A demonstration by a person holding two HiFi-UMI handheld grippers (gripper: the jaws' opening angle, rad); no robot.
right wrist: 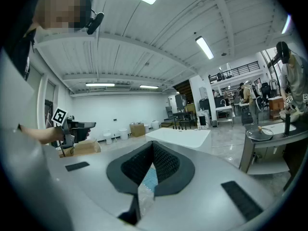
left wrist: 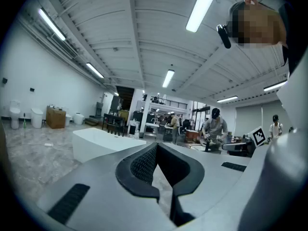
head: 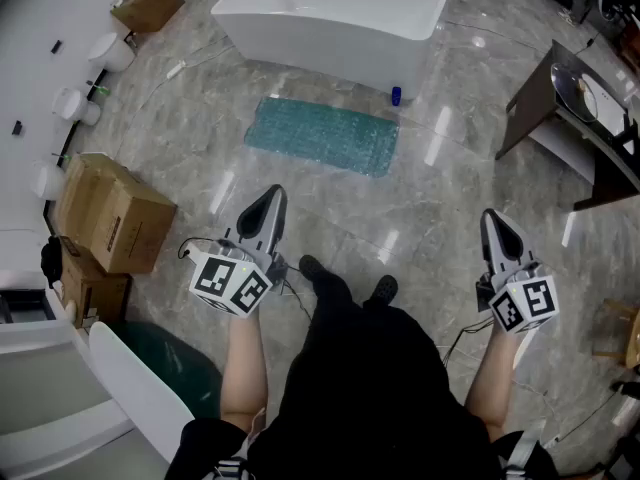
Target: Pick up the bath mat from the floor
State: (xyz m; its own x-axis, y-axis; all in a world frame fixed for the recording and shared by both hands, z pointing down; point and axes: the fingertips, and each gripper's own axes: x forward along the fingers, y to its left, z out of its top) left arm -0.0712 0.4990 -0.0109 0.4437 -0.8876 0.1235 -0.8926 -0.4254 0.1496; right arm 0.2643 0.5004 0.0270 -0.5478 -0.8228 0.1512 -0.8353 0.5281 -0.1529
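Note:
The teal bath mat (head: 323,135) lies flat on the grey marble floor, just in front of the white bathtub (head: 330,23). I hold both grippers at waist height, well short of the mat and above the floor. My left gripper (head: 268,196) points at the mat's near left side, shut and empty. My right gripper (head: 492,218) is off to the mat's right, also shut with nothing in it. In the right gripper view a sliver of the mat (right wrist: 149,177) shows below the jaw tips (right wrist: 152,146). The left gripper view (left wrist: 156,146) looks over the tub into the hall.
A small blue bottle (head: 396,95) stands at the mat's far right corner. Cardboard boxes (head: 115,213) sit at the left, white toilets (head: 75,103) line the left wall, and a dark vanity (head: 580,118) is at the right. My feet (head: 340,286) stand between the grippers.

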